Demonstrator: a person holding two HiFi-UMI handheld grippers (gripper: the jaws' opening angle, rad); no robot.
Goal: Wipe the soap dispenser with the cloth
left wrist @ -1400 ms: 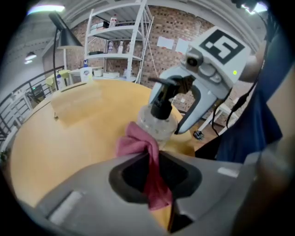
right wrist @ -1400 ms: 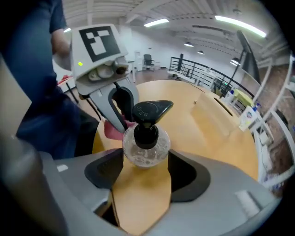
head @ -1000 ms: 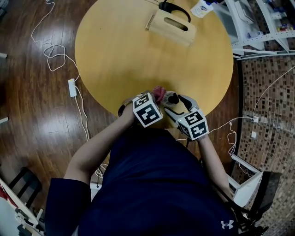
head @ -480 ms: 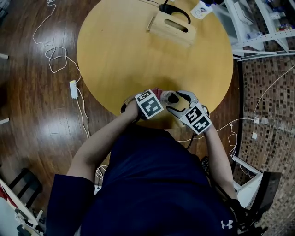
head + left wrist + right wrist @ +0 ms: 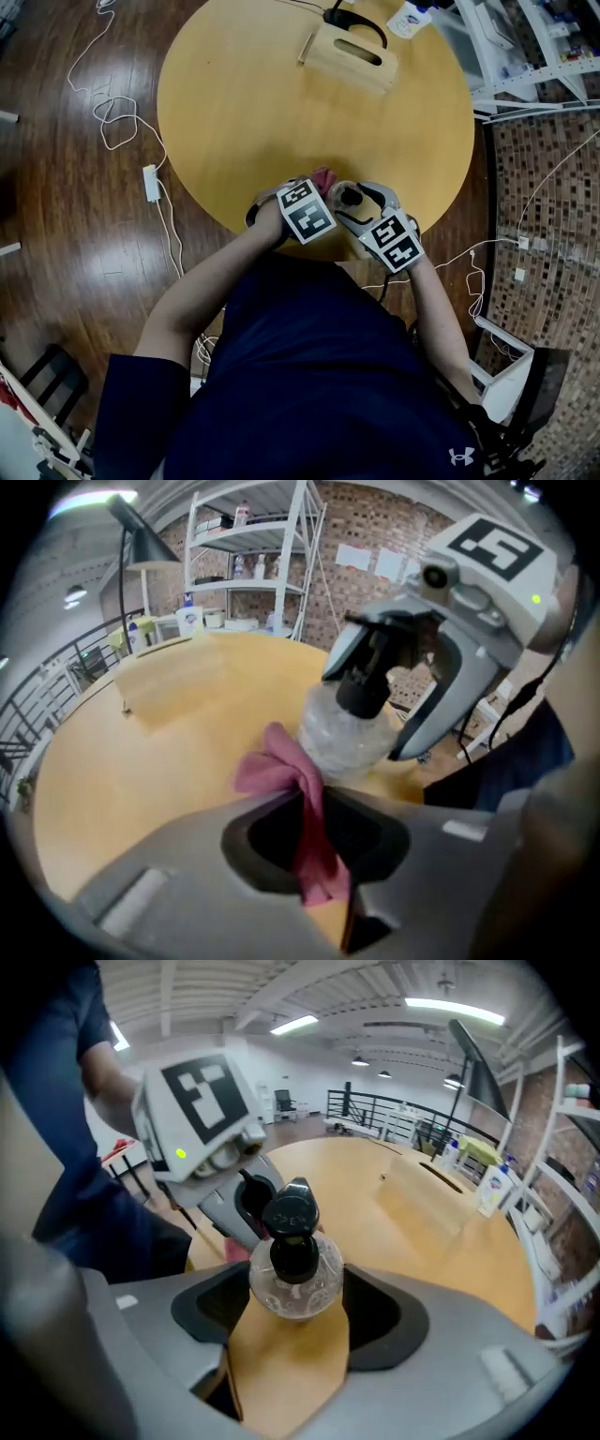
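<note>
while the right grip firms up, cloth (image 5: 281,766) sits by soap dispenser (image 5: 352,738)

left gripper's (image 5: 314,832) jaws pinch the pink cloth, its fold just beside the soap dispenser at the surface's (image 5: 244,112) near edge. right gripper's (image 5: 295,1297) jaws have just been closing and now press its clear sides, likely steadying it for wiping. its fill is unclear; the wooden box (image 5: 352,58) at the far edge hides its contents.

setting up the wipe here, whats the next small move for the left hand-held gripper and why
Probably nudge the left hand-held gripper forward and rub the pink cloth over the clear body of the soap dispenser. The cloth is pinched in its jaws, bunched beside the bottle; the right hand-held gripper, whose jaws have just been closing, holds the dispenser between them.
</note>
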